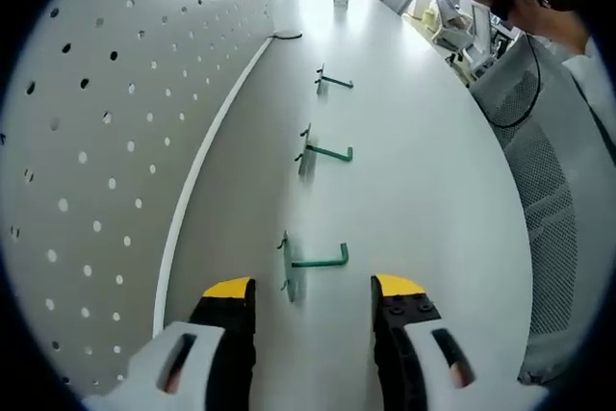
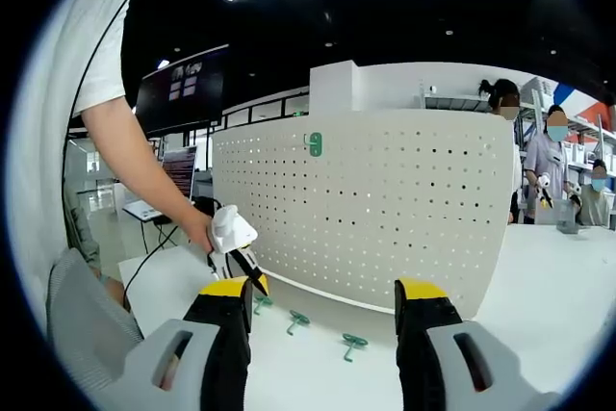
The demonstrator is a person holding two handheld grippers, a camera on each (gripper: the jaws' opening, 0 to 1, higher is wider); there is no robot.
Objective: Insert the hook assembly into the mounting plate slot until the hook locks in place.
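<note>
Standing beside the white table (image 1: 423, 190), I see 3 green hooks laid out in a row just in front of the upright white pegboard (image 1: 106, 141), presumably set there so each is within easy reach and in plain sight of both cameras. In the left gripper view the nearest hook (image 1: 313, 262) lies flat just ahead of the left gripper (image 1: 313, 288), with the middle hook (image 1: 322, 153) and the far hook (image 1: 332, 82) further along the board's base. The left gripper's jaws stand wide apart with nothing between them, lined up on either side of the nearest hook, which I judge to be the setup for picking it up.

In the right gripper view the right gripper (image 2: 325, 294) is held back from the board, its jaws also spread wide and holding nothing. It faces the pegboard squarely, likely to keep the whole workspace in sight. A mounted green hook (image 2: 315, 144) already sits high on the board's face, apart from the ones on the table. The person's hand (image 2: 197, 230) carries the left gripper low at the board's near end, over the row of hooks.

No hook is gripped yet, so the task looks barely begun; the next move probably calls for closing on the nearest hook.
</note>
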